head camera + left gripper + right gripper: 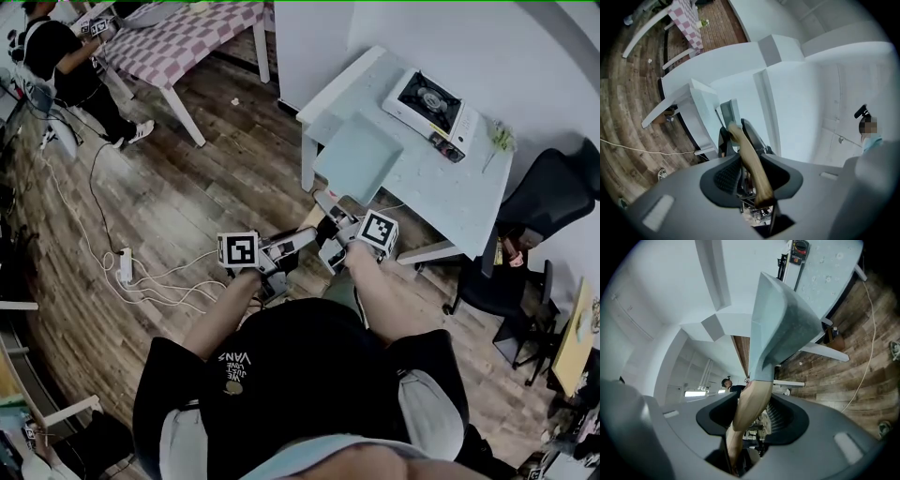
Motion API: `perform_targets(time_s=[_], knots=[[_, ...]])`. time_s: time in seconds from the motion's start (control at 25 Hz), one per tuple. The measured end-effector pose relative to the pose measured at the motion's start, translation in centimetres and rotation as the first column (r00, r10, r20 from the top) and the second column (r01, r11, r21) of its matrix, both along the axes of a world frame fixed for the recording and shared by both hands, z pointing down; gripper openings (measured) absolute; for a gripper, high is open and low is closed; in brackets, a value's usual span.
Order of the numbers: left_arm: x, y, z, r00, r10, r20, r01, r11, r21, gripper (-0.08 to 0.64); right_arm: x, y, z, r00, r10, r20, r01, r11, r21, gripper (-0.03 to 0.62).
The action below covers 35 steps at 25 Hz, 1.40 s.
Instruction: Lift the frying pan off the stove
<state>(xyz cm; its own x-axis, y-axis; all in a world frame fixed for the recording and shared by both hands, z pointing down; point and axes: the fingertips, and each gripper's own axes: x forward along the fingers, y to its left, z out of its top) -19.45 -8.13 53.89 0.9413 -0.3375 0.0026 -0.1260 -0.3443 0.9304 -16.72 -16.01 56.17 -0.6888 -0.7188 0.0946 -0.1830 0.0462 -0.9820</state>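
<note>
In the head view, a pale blue square frying pan (359,157) hangs in the air over the near corner of the white table (450,192), away from the portable stove (429,101) at the table's far side. My right gripper (752,409) is shut on the pan's wooden handle (752,401); the pan (783,319) rises tilted ahead of the jaws. My left gripper (739,138) is shut on the wooden handle (749,161) of a utensil with a grey metal blade (730,111). Both grippers (319,244) sit close together in front of my body.
A black office chair (539,220) stands right of the table. A checkered table (178,42) and a person (66,61) are at the far left. Cables and a power strip (125,265) lie on the wooden floor. A small green item (502,139) rests on the table.
</note>
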Motion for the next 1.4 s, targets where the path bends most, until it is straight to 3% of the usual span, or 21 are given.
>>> perform_targets(time_s=[0.6,0.92,1.08,1.4], knots=[[-6.8,5.7,2.3,0.997,-0.081,0.008,0.082,0.995,-0.063,0.127,-8.1,5.5,2.3,0.993,-0.106,0.044,0.108,0.993,-0.041,0.190],[-6.9,5.6,3.3,0.995,-0.097,0.013,0.098,0.992,-0.081,0.127,-8.2,5.6,3.1,0.992,-0.121,0.021,0.122,0.990,-0.069,0.192],[-6.2,5.0,3.1,0.995,-0.099,0.008,0.099,0.991,-0.088,0.127,-7.9,4.5,2.8,0.991,-0.122,0.057,0.123,0.992,-0.022,0.192],[-5.7,4.1,2.8,0.995,-0.101,0.011,0.102,0.992,-0.071,0.126,-7.4,3.7,2.4,0.991,-0.120,0.057,0.121,0.992,-0.018,0.192]])
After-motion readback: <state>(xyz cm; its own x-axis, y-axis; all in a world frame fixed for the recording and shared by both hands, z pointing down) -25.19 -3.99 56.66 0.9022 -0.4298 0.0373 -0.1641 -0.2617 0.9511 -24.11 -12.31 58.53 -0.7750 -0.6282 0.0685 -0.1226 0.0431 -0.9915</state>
